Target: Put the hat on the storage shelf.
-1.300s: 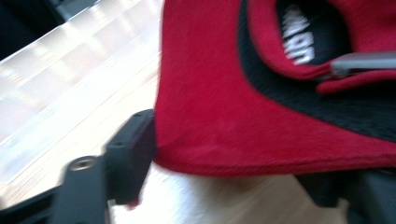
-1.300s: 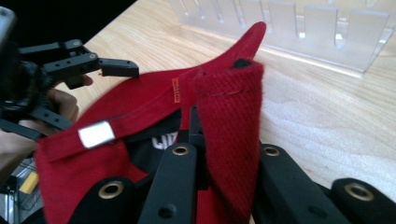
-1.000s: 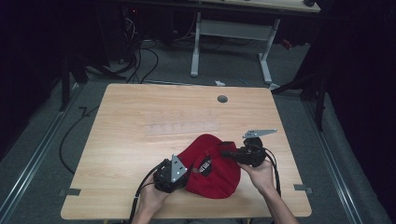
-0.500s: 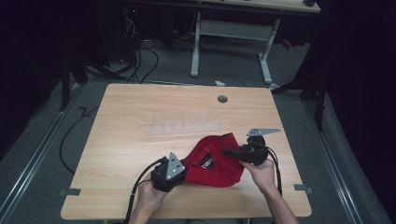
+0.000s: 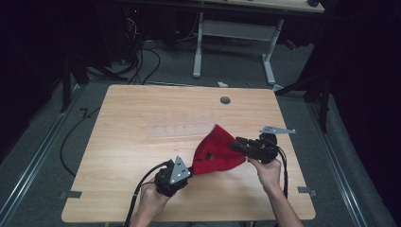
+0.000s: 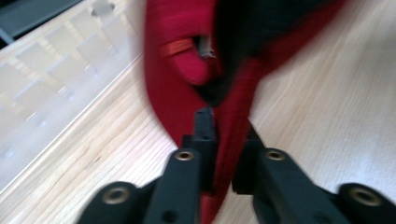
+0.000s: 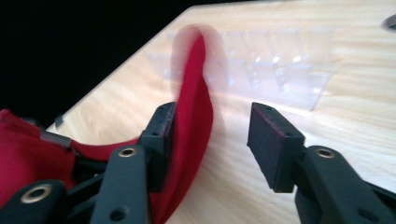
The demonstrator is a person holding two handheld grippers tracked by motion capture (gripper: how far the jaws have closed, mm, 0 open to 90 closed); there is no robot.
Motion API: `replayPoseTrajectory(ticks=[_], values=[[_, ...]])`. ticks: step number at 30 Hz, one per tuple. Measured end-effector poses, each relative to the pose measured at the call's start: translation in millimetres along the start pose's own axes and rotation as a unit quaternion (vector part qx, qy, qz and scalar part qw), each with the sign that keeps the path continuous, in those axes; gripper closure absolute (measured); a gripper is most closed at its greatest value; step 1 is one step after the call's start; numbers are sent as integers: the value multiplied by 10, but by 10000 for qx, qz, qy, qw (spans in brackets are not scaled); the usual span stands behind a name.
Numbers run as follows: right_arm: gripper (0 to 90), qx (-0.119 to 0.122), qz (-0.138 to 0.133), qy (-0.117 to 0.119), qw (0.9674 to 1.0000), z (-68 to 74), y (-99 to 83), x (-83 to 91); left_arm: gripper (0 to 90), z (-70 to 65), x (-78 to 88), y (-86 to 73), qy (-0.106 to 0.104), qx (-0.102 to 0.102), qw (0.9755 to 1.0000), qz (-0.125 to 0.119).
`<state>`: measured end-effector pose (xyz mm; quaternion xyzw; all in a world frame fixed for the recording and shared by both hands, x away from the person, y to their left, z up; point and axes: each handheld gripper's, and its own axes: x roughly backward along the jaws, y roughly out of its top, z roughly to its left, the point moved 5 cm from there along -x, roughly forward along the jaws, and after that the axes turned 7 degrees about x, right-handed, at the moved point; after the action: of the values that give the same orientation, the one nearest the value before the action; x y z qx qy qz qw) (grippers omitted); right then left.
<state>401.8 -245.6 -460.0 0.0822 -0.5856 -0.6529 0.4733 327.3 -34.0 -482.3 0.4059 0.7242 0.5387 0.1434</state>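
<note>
Between my two tools hangs the red cap, stretched low over the wooden surface. My left tool is clamped on one edge of the fabric. My right tool has just been opening; its jaws stand apart, the cloth touching only one pad. I judge the handover is half done: the left holds, the right must regrip or withdraw. Compared with one second ago, the cap was lying flatter and the right was holding it.
</note>
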Motion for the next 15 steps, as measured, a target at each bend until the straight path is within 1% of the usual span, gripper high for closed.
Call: replayPoseTrajectory(ticks=[2,5,7,10,11,13,15], values=[[498,-82,-192,-53,9998,-53,28,76,848,-7,-2,30,-52,76,10000,3],[482,-12,-256,-185,9995,-70,40,166,849,-14,-12,34,-35,23,10000,25],[460,-21,-399,-256,9989,-96,48,243,849,12,-8,48,10,44,10000,-1],[451,-23,-572,-367,9977,-132,62,337,849,62,13,92,83,204,9997,-112],[449,-6,-566,-446,9974,-139,61,362,850,81,31,124,107,307,9993,-175],[435,46,-529,-521,9972,-153,44,385,849,121,74,188,119,437,9986,-267],[431,167,-362,-634,9972,-157,-7,368,849,169,107,244,179,522,9979,-341]])
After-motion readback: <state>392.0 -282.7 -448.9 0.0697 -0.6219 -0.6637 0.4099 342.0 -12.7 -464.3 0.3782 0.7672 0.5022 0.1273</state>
